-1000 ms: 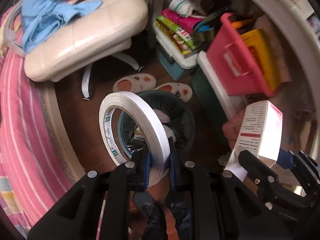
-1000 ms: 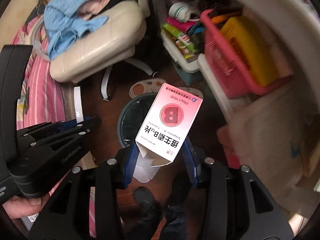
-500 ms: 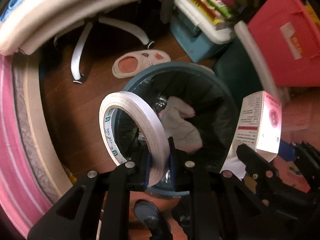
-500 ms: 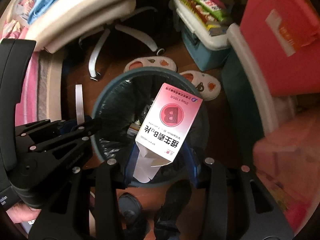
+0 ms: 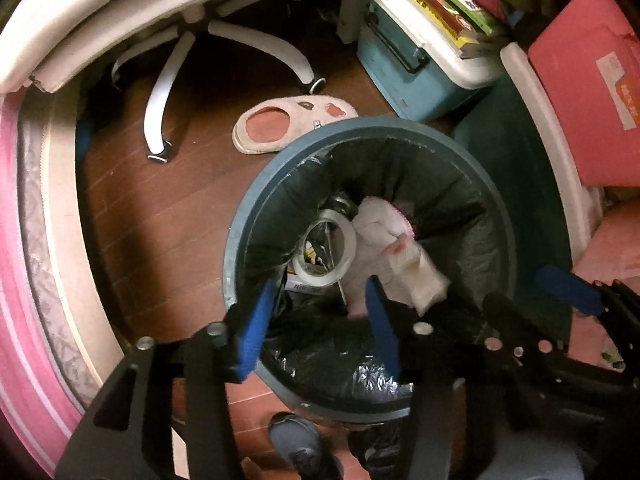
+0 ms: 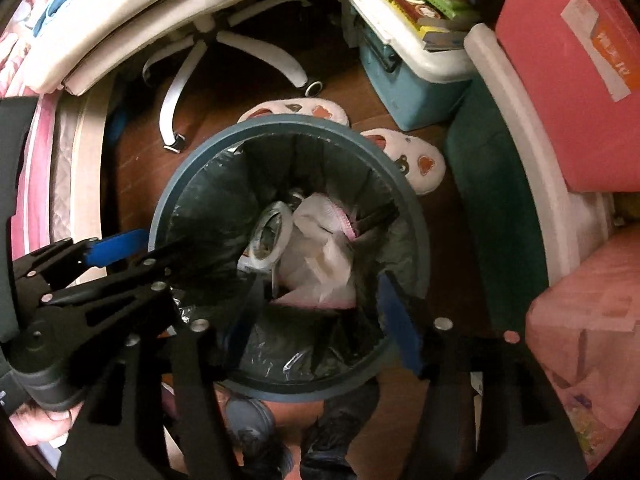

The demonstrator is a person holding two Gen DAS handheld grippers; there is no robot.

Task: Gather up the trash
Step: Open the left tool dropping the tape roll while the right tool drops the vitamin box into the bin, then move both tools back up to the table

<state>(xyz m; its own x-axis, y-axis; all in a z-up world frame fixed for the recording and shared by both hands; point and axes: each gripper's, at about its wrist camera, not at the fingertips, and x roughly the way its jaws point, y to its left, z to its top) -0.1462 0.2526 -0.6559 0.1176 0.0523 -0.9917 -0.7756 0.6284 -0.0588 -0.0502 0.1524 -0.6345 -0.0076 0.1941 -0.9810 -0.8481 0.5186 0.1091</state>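
The roll of tape (image 5: 325, 249) lies inside the trash bin (image 5: 256, 208), tilted on other rubbish, and it touches a crumpled white and pink wrapper (image 5: 394, 258) just on its right side. In the right wrist view the same tape roll (image 6: 269, 236) leans against this pale wrapper (image 6: 320, 256). The pink box cannot be told apart from the pale wrapper in either view.

The left gripper (image 5: 316, 328) hangs above the near part of the bin, and its two blue pads (image 5: 253, 330) stand wide apart with nothing between them. The right gripper (image 6: 320, 320) is also above the bin, its jaws spread wide and empty; only one blue pad (image 6: 400, 326) shows clearly, the other is dark and blurred. Both tools point downward into the opening, side by side, and each one shows at the edge of the other's view. A bit of the left hand (image 6: 38, 416) shows at the handle.

The bin is round, with a blue-grey plastic rim (image 6: 200, 152) and a shiny black crinkled liner (image 5: 352, 376). It stands on a brown wooden floor (image 5: 160, 208). Behind it lie two pale slippers (image 6: 412, 160) with red patches, and farther the white star base of a chair (image 5: 240, 40). At the right stand a light blue storage box (image 5: 416, 76) with books on it and a pink bin (image 6: 576, 80). The person's shoes (image 5: 304, 448) show just below the bin.
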